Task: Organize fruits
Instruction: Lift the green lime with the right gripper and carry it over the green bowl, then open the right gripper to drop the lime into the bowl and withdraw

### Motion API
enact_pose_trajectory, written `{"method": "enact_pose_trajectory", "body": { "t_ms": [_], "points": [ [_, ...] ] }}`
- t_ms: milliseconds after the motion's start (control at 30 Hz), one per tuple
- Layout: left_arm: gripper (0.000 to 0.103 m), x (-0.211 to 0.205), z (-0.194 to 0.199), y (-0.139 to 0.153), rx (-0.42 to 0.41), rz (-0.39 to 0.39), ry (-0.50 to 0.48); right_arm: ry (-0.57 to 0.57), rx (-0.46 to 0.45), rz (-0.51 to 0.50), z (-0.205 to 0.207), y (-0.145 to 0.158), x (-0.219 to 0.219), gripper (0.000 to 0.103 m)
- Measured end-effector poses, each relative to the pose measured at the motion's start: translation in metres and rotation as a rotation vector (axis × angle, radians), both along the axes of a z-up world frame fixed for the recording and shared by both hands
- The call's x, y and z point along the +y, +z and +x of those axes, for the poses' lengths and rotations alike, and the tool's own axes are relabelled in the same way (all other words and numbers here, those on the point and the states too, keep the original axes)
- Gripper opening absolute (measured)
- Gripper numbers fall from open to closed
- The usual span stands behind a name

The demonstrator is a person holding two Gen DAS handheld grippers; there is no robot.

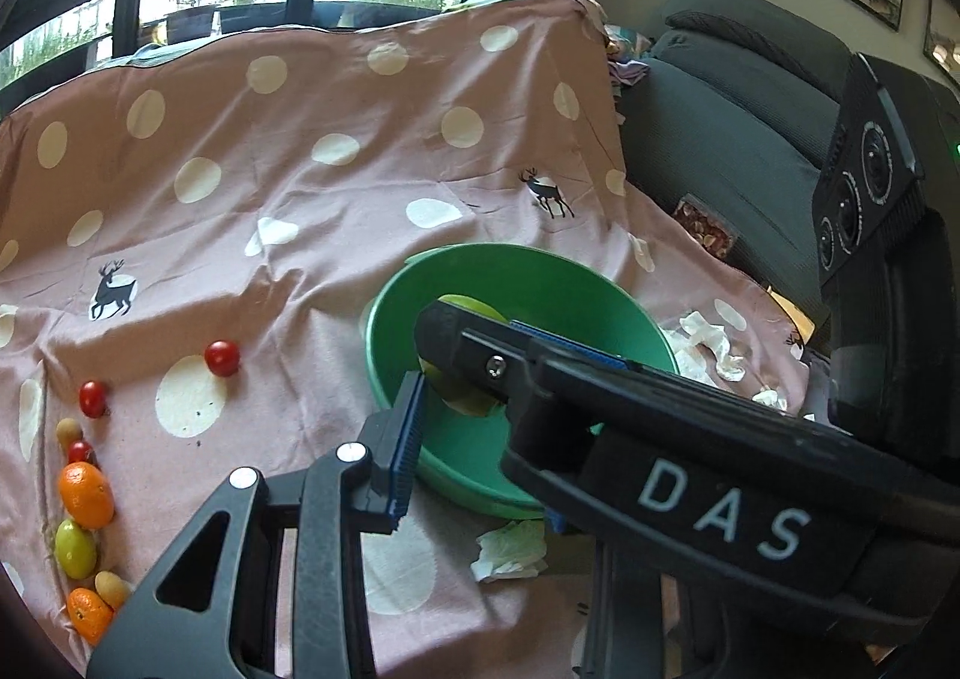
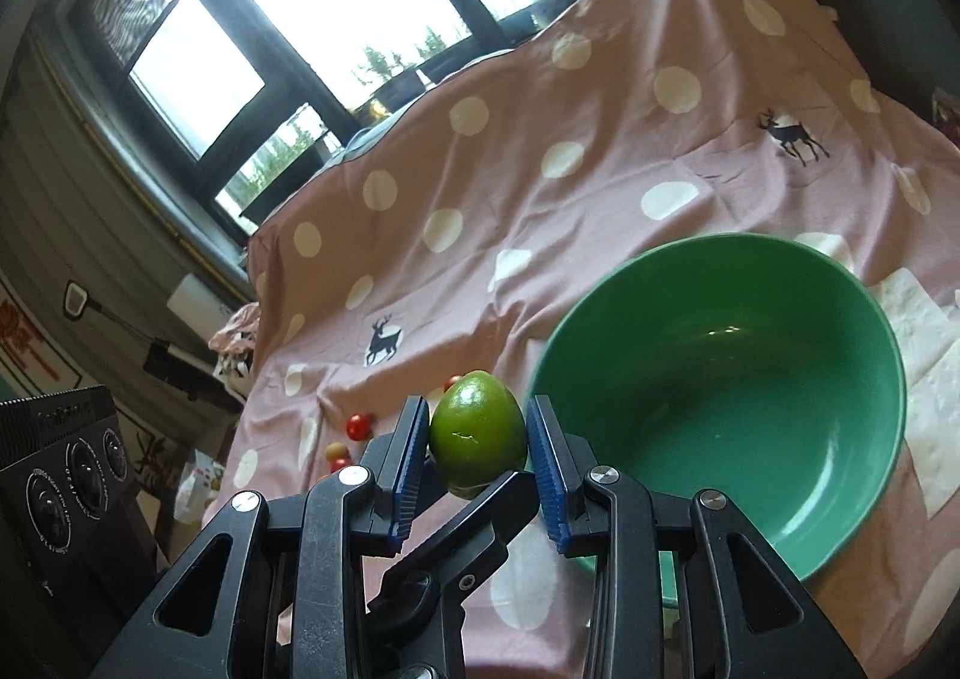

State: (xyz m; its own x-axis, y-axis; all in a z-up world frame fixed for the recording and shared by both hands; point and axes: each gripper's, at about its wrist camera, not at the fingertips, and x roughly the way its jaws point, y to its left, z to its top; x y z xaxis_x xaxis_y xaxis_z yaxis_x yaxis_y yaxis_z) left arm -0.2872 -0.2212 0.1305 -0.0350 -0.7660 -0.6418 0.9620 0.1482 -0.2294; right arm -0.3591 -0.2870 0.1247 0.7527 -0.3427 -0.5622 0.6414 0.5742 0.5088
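Right gripper (image 2: 479,442) jaws clamped on green fruit (image 2: 477,433) (lime or green lemon, cannot tell), long axis upright between pads. Green bowl (image 2: 717,367) just right of fruit in right wrist view, empty, mouth tilted toward camera; judged next move: short carry over rim.

Left gripper (image 1: 420,373): jaws nearly closed, but far finger crossed by right gripper body, so whether it grips anything unclear. Loose fruit on spotted bedsheet (image 1: 300,199): cherry tomatoes (image 1: 222,358), orange (image 1: 86,493), far left.

Both wrist views close above one green bowl (image 2: 720,379)
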Motion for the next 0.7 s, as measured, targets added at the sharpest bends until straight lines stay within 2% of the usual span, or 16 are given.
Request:
{"method": "enact_pose_trajectory", "body": {
  "t_ms": [300, 700],
  "points": [
    [0.033, -0.033, -0.018, -0.017, 0.022, 0.07, -0.081, -0.11, 0.006, 0.086, -0.03, -0.018, -0.028, 0.036],
    [0.033, -0.051, -0.022, -0.033, 0.061, 0.131, -0.117, -0.164, 0.027, 0.151, -0.043, -0.034, -0.041, 0.036]
  ]
}}
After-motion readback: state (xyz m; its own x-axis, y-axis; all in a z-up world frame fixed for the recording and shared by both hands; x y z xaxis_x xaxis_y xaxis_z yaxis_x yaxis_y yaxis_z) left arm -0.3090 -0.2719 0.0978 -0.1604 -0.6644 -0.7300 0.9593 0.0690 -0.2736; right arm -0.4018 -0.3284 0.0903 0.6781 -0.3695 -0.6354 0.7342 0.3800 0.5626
